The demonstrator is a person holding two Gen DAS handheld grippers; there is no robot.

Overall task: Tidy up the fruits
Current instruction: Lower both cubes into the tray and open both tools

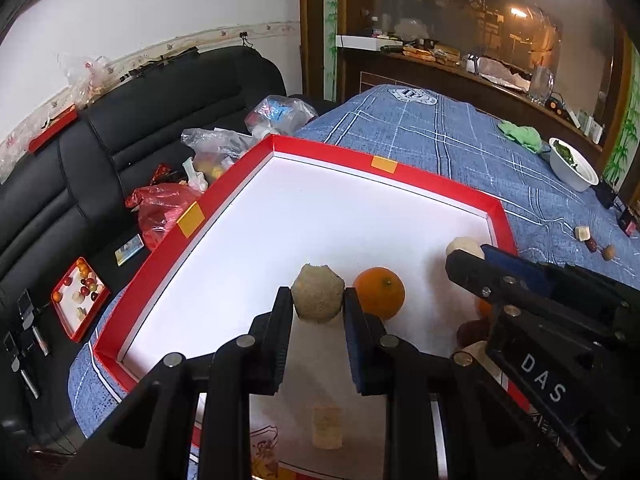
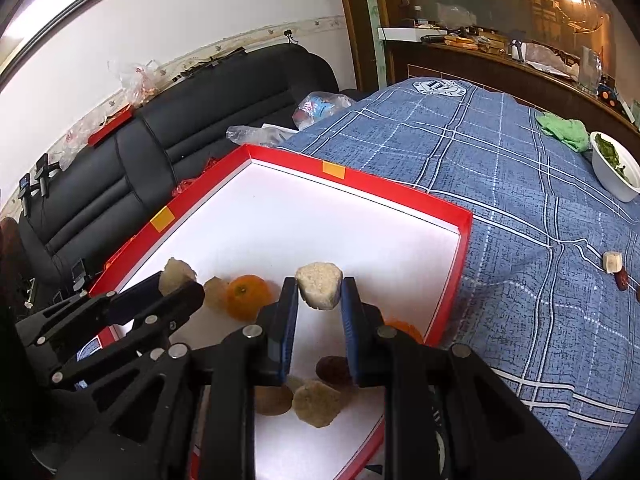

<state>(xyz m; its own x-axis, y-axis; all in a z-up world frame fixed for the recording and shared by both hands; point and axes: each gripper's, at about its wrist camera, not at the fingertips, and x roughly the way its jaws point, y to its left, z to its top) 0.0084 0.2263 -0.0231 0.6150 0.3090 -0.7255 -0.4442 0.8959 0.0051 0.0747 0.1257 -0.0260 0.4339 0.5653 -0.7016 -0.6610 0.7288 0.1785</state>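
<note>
— Well, what does the left wrist view give you that the right one doesn't?

— A small red tray [image 1: 80, 304] of mixed little fruits on the black sofa [image 1: 120, 120], plus a red plastic bag [image 1: 160, 208] beside the big box. It also shows the left gripper [image 1: 316, 300] clamped on a pale, rough-skinned fruit piece [image 1: 317, 294] with its top cut flat, held above the white floor of the red-rimmed box [image 1: 192, 216]. An orange [image 1: 379, 292] sits just right of it.

— And the right gripper from there?

— It comes in from the right as a black body marked "DAS" [image 1: 540, 376], with a pale round piece [image 1: 464, 247] at its tip.

— What does the right wrist view add?

— The near corner of the box, under the fingers: a beige cut chunk [image 2: 316, 404], a brownish round slice [image 2: 272, 400] touching it, and a dark reddish-brown fruit [image 2: 332, 370] just behind. The right gripper [image 2: 319, 300] is closed around its own beige chunk [image 2: 320, 286], flat-faced and grainy, lifted over the box floor [image 2: 360, 240].

— Can you see the other gripper there?

— Yes, the left gripper [image 2: 172, 280] at the left edge, holding its tan piece, with a second tan piece [image 2: 216, 292] and the orange [image 2: 248, 296] alongside.

— Anything outside the box?

— On the blue checked cloth [image 2: 500, 200], a white cube-like piece [image 2: 612, 262] and a dark date-like fruit [image 2: 622, 280] lie well to the right, near a white bowl [image 2: 616, 184] of greens.
</note>
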